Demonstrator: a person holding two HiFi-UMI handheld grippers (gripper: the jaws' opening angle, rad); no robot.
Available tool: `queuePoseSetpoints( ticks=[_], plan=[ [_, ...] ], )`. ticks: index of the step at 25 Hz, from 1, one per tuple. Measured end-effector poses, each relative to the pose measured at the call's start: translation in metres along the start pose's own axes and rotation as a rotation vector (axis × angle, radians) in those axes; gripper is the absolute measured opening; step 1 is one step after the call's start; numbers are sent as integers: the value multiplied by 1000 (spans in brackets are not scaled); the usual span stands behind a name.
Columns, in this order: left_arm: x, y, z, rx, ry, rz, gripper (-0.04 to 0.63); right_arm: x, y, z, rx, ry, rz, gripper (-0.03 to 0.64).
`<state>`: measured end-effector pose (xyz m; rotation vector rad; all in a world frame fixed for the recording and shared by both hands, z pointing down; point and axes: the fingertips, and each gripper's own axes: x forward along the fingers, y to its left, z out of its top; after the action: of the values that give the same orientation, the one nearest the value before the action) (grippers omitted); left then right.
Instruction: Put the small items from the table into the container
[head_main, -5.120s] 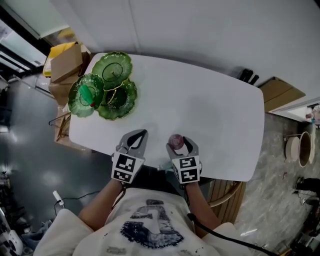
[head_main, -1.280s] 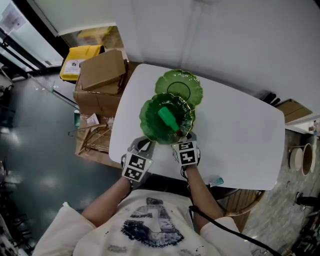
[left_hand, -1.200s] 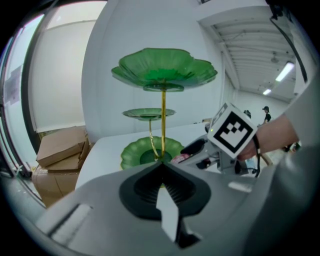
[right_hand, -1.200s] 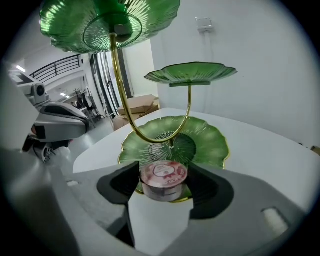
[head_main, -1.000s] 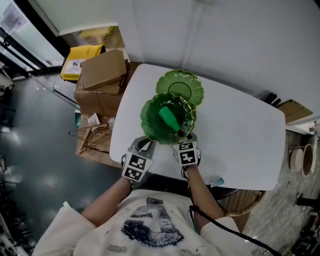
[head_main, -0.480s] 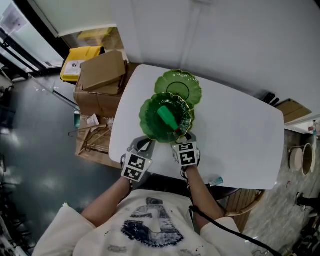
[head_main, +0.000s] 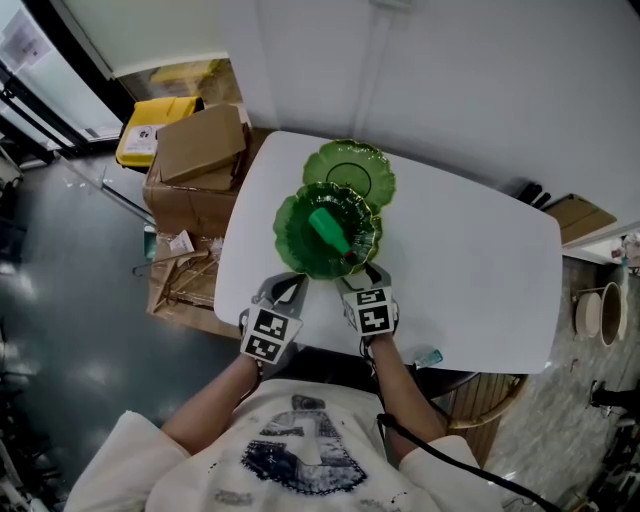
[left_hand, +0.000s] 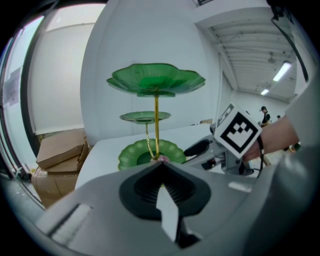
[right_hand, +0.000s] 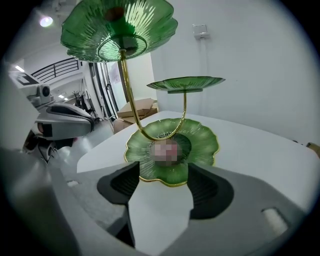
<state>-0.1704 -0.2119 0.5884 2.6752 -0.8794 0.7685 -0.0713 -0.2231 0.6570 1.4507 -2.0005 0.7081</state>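
Right gripper (right_hand: 163, 175) now gapes, its pink item (right_hand: 165, 151) seemingly in dish (right_hand: 204, 142); left gripper (left_hand: 160, 162) closed.

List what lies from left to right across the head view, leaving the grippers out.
Yellow box → cardboard box → green stand on the table → tan panel by the wall.

- White short-sleeved T-shirt (head_main: 190, 465) with a dark blue chest print.
- Grey left claw (head_main: 292, 284) and right claw (head_main: 365, 279) with black pads, each bearing a black-and-white marker cube (head_main: 264, 335).
- Black cable (head_main: 440, 468) runs toward 5 o'clock.
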Motion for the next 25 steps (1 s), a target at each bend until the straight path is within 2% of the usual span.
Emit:
queuePoseSetpoints(
  ticks=[8, 17, 18, 19, 25],
  plan=[
    [-6, -3, 5, 5, -17, -6, -12, -18, 3, 5, 6, -23, -9, 299],
    [-23, -27, 22, 30, -54, -2, -12, -78, 7, 27, 50, -159, -2, 298],
    [-25, -31, 25, 30, -61, 1, -12, -89, 4, 30, 52, -189, -13, 276],
    [-26, -36, 28, 32, -68, 3, -12, -101, 1, 33, 55, -219, -26, 219],
    [-40, -76, 44, 48, -108, 10, -12, -167, -16, 27, 94, -327, -79, 131]
  ],
)
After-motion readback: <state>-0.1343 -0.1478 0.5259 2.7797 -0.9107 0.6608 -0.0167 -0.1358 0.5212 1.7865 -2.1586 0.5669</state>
